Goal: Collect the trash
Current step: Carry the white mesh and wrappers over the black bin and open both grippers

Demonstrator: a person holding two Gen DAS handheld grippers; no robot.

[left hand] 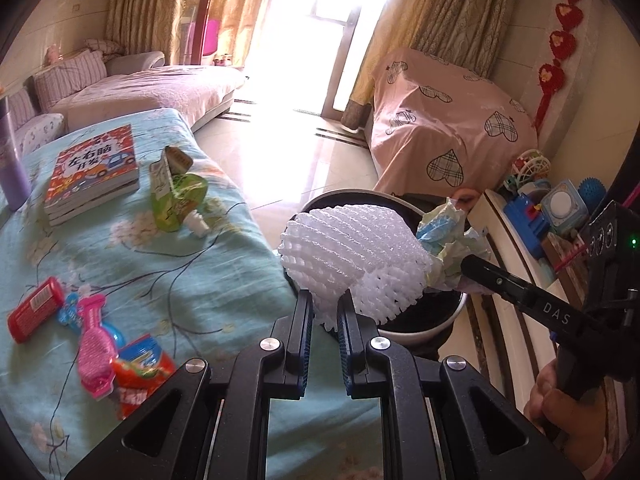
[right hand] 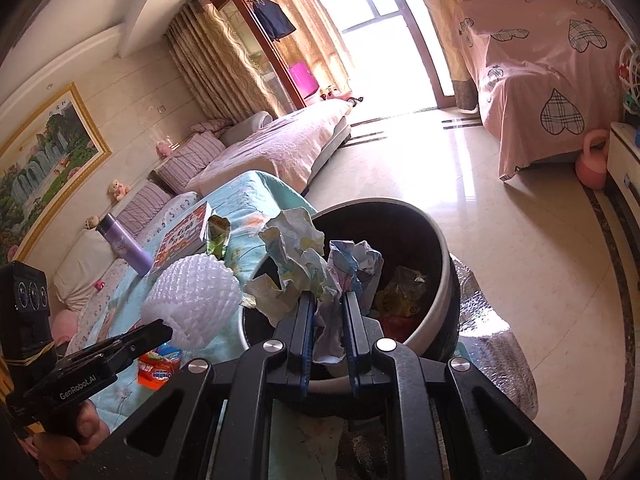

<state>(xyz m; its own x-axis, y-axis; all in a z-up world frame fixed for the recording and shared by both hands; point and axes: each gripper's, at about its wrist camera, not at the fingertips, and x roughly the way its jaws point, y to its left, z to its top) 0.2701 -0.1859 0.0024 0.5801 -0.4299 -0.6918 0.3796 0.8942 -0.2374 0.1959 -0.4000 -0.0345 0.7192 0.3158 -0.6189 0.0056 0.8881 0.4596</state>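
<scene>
Your left gripper (left hand: 324,300) has its jaws clamped on the lower edge of a white foam fruit net (left hand: 352,256), which sticks up over the near rim of the round trash bin (left hand: 424,330). Your right gripper (right hand: 328,304) has its jaws clamped on a crumpled paper wad (right hand: 304,264), and that wad sits above the bin's open mouth, just beside the foam net. In the right wrist view the bin (right hand: 436,300) already holds some yellow and red wrappers at the bottom.

The bin stands on the floor right against the edge of the table (left hand: 192,280), which is covered by a light blue floral cloth. Still lying on that table are a green drink pouch (left hand: 178,192) with a white spout, a children's book (left hand: 94,172), a purple bottle (left hand: 12,160), a red box (left hand: 36,308), a pink wrapper (left hand: 94,344) and an orange snack packet (left hand: 140,368).
</scene>
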